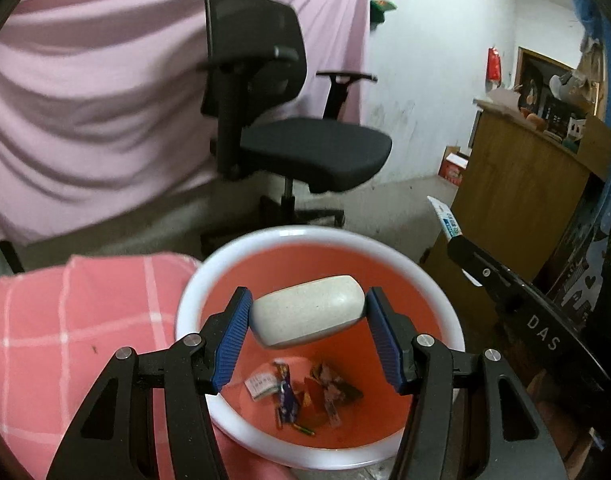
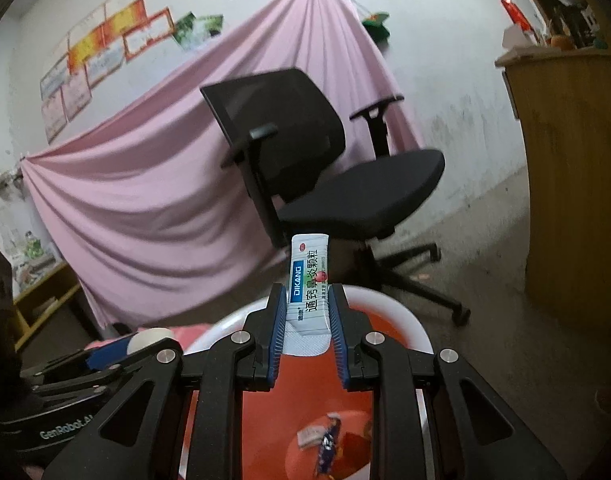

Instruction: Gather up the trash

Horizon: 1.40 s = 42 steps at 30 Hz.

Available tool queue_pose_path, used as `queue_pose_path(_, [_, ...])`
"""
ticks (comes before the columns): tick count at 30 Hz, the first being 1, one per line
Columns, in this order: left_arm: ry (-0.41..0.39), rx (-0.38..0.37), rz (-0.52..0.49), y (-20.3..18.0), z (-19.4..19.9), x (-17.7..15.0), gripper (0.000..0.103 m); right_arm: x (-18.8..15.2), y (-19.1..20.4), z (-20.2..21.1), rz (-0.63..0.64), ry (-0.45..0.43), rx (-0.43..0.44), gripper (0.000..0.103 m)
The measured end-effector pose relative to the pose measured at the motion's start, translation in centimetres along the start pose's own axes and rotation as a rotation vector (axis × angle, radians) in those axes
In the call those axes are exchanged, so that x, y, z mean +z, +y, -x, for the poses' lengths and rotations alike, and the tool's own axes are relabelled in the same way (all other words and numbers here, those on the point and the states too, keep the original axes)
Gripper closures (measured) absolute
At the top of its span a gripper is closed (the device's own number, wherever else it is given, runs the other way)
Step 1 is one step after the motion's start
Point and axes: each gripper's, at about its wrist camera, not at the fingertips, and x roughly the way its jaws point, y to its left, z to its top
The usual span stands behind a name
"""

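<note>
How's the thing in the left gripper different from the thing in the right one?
The pale speckled case is rounded and bulky; the sachet is flat and printed. The case lies crosswise between wide jaws; the sachet stands up from narrow jaws. Both are held above the orange bin.

Left gripper point(image 1: 307, 330): matte black plastic linkage arms with triangular cut-outs, round silver pivot screws at each joint, and two fingers faced with ribbed blue rubber pads point(image 1: 232, 342). Right gripper point(image 2: 307, 322): identical build, black arms, silver screws, blue ribbed pads point(image 2: 276, 330). White lettering "DAS" appears on one black housing, "GenRobot.AI" on the other. No sleeve visible.
</note>
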Motion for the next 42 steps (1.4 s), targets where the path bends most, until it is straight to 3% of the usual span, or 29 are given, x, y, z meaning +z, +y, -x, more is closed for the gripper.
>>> queue_pose_path(3, [0.036,0.028,0.004,0.4,-0.9,-0.3,0.050,-0.5,-0.2,-1.3,0.007,0.083,-0.039,0.082])
queue_pose_path(5, [0.052,0.050,0.008,0.8,-1.3,-0.5,0.050,-0.9,-0.4,-1.8,-0.001,0.115,-0.051,0.073])
queue_pose_path(9, [0.062,0.055,0.030,1.7,-1.3,-1.1,0.048,-1.1,-0.3,-1.8,-0.001,0.126,-0.054,0.069])
queue_pose_path(13, [0.048,0.070,0.044,2.3,-0.6,-1.1,0.043,-1.2,-0.2,-1.4,0.003,0.119,-0.050,0.057])
queue_pose_path(21, [0.030,0.094,0.064,3.6,0.5,-1.2,0.040,-1.1,0.6,-1.8,0.017,0.113,-0.049,0.053])
queue_pose_path(24, [-0.001,0.090,0.088,4.3,1.5,-1.2,0.040,-0.9,0.9,-1.4,0.012,0.091,-0.040,0.053])
queue_pose_path(26, [-0.019,0.097,0.103,4.8,2.2,-1.0,0.023,-0.6,1.2,-1.2,0.012,0.073,-0.037,0.052])
queue_pose_path(30, [-0.083,0.118,0.112,5.5,4.1,-0.9,0.022,-0.4,1.6,-0.9,0.004,0.045,-0.031,0.049])
queue_pose_path(34, [-0.118,0.141,0.109,6.2,5.7,-0.7,0.021,-0.2,2.2,-0.5,0.000,0.028,-0.018,0.032])
queue_pose_path(38, [-0.189,0.152,0.122,6.8,8.1,-0.9,0.003,0.0,3.7,0.5,0.041,0.018,-0.004,0.025])
queue_pose_path(42, [-0.253,0.157,0.123,7.2,10.2,-1.1,0.003,-0.2,5.3,2.4,0.078,-0.029,0.012,0.013])
